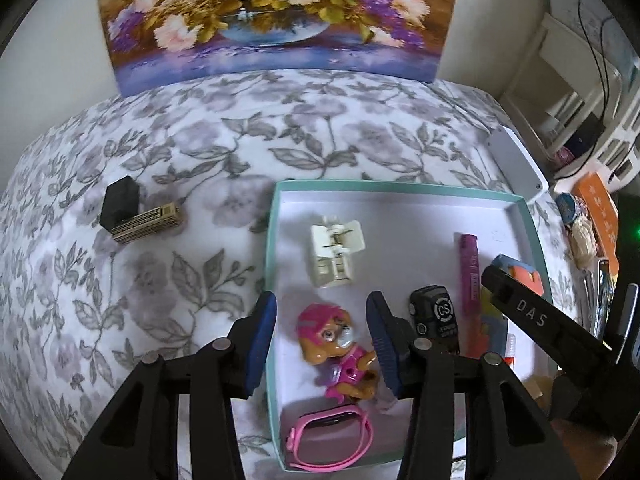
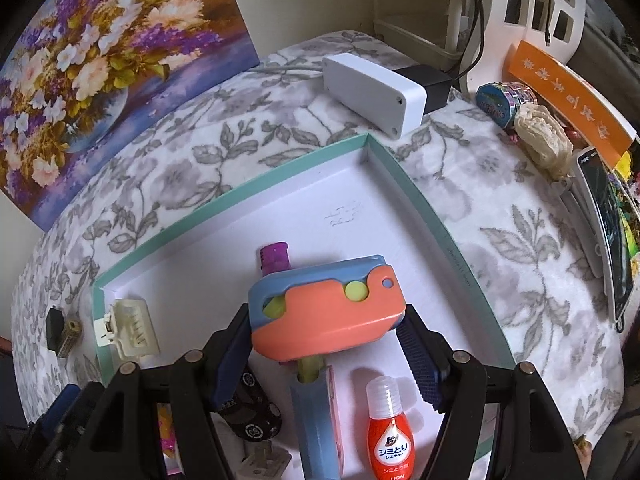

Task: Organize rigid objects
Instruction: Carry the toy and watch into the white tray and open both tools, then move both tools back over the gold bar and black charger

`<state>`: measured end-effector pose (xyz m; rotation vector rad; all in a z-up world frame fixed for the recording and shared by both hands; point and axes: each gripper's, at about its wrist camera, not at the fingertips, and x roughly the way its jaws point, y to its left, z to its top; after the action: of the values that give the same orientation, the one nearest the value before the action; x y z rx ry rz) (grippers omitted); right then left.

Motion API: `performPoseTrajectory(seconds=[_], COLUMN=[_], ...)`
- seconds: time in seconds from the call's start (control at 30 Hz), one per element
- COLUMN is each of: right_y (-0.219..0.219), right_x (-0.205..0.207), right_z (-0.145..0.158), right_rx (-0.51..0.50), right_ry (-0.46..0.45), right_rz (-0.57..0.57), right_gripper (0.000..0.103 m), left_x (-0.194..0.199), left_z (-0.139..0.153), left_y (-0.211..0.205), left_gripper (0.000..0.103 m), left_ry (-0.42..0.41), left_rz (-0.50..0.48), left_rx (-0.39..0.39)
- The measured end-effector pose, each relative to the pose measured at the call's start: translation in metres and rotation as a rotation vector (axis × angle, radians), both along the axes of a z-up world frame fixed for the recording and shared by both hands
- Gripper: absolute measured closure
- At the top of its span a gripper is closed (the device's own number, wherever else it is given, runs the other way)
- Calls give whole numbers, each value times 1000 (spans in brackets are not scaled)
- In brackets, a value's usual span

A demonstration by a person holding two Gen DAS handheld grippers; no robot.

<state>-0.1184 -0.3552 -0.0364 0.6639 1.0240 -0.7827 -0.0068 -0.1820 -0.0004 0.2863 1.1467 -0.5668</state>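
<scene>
A teal-rimmed white tray (image 1: 276, 216) lies on the floral cloth. In it are a cream hair clip (image 1: 335, 255), a pink pup figure (image 1: 340, 350), a pink wristband (image 1: 330, 438), a black round-labelled device (image 1: 434, 314) and a magenta tube (image 1: 469, 268). My left gripper (image 1: 322, 342) is open, its jaws either side of the pup figure. My right gripper (image 2: 324, 356) holds an orange-and-blue toy (image 2: 326, 312) between its jaws above the tray (image 2: 424, 216). A red bottle (image 2: 390, 436) lies below it. A black block with a gold building model (image 1: 136, 216) sits outside the tray.
A flower painting (image 1: 276, 16) leans on the back wall. A white box (image 2: 372, 92) lies beyond the tray's far corner. Tins, an orange box (image 2: 568, 96) and a phone (image 2: 604, 232) crowd the right edge. White shelving stands behind.
</scene>
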Motion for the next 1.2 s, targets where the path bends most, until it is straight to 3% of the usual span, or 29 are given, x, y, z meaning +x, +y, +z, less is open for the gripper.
performPoseTrajectory(seconds=[0.3, 0.4, 0.67, 0.77, 0.83, 1.1, 1.2], right_y=[0, 2, 11, 14, 17, 28, 34], right_x=[2, 4, 11, 14, 16, 25, 29], right_z=[-6, -6, 1, 3, 5, 7, 9], right_rx=[18, 11, -27, -37, -39, -49, -51], right_ry=[23, 31, 43, 46, 41, 43, 37], right_rz=[9, 21, 50, 58, 71, 107, 127], right_gripper=[27, 23, 11, 1, 0, 0, 0], left_x=[10, 16, 28, 31, 33, 41, 49], left_z=[-1, -4, -8, -10, -12, -17, -18], left_y=[10, 17, 32, 34, 36, 42, 50], left_gripper=[51, 44, 43, 41, 28, 26, 12], left_ry=[22, 39, 56, 55, 59, 54, 56], left_rz=[47, 74, 133, 141, 146, 171, 203], left_rx=[17, 26, 51, 63, 67, 79, 73])
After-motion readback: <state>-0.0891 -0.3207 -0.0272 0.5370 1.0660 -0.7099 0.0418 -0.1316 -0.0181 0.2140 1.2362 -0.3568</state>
